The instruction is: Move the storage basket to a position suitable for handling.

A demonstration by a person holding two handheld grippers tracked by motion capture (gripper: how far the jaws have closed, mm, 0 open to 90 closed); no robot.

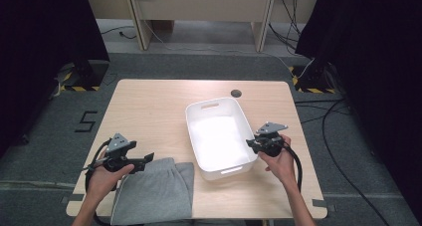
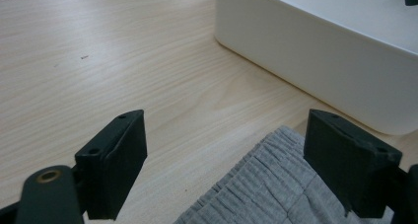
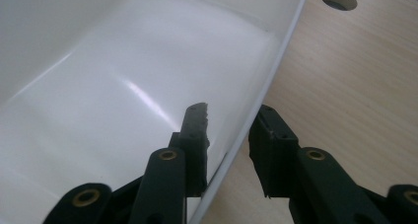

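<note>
Left claw point(image 1: 147, 158): jaws spread wide, nothing between them, hovering low at the near-left of the bench point(image 1: 149, 106)
Grey garment point(image 1: 154, 191): folded, lying flat at the bench's near edge, its ribbed waistband end right under the left claw; in the left gripper view the cloth point(image 2: 276, 189) lies between and just below the two jaws, nearer the right-hand jaw, not pinched
Left hand point(image 1: 104, 178): wrapped around the gripper's grip, forearm coming in from the bottom edge
White tub point(image 1: 219, 136): sits mid-bench, just right of the garment, a strip of bare wood between them
Right claw point(image 1: 250, 144): partly open, straddling the tub's right wall point(image 3: 256, 105), one jaw inside, one outside; whether the pads press the rim I cannot tell
Right hand point(image 1: 281, 161): holding the gripper beside the tub's near-right corner
Cable hole point(image 1: 236, 93): in the bench just beyond the tub
</note>
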